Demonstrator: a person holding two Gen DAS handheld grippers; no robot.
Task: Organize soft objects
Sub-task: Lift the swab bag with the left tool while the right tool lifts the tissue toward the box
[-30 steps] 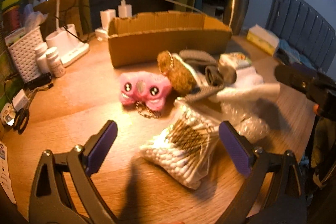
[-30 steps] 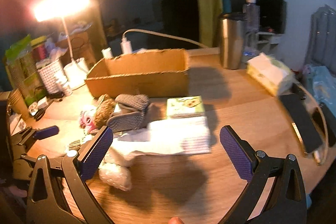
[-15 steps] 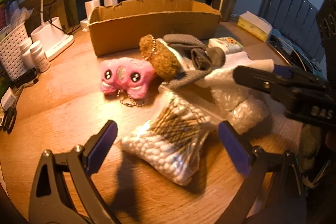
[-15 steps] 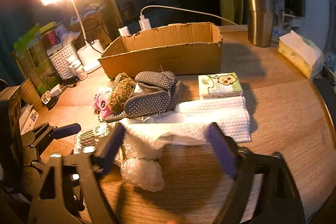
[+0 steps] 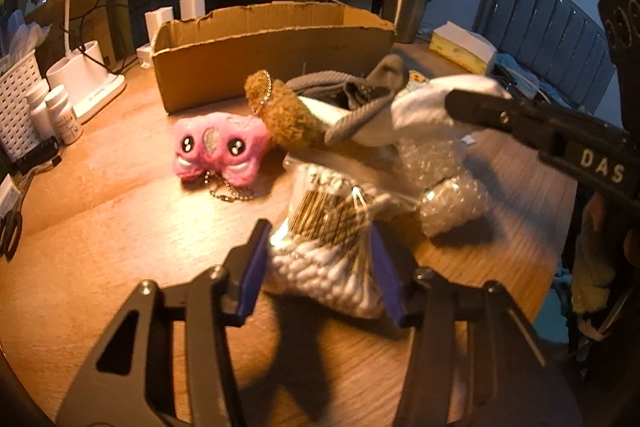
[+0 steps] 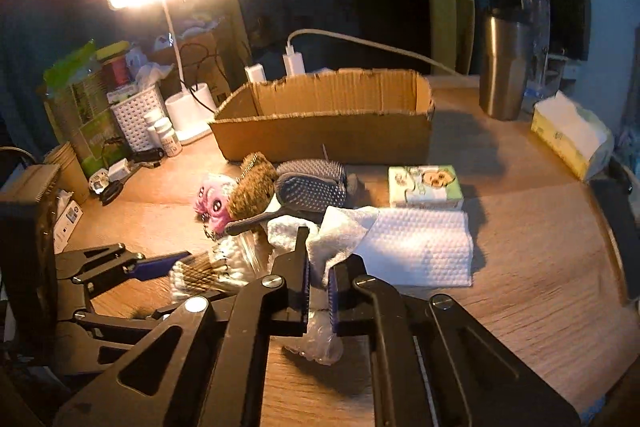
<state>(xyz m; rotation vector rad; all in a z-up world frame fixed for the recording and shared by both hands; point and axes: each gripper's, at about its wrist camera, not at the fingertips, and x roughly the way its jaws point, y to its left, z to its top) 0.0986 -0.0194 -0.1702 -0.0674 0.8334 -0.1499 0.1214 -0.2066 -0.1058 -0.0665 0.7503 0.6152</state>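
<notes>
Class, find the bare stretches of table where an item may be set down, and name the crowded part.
Bare wood lies right of the white towel, below the tissue pack, and left of the pink plush. The cardboard box looks empty. The middle is crowded: slippers, bubble wrap, cotton swabs.

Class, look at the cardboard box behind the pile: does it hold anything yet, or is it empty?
Apparently empty: the cardboard box shows only bare inner walls in the right wrist view, though its floor is hidden.
</notes>
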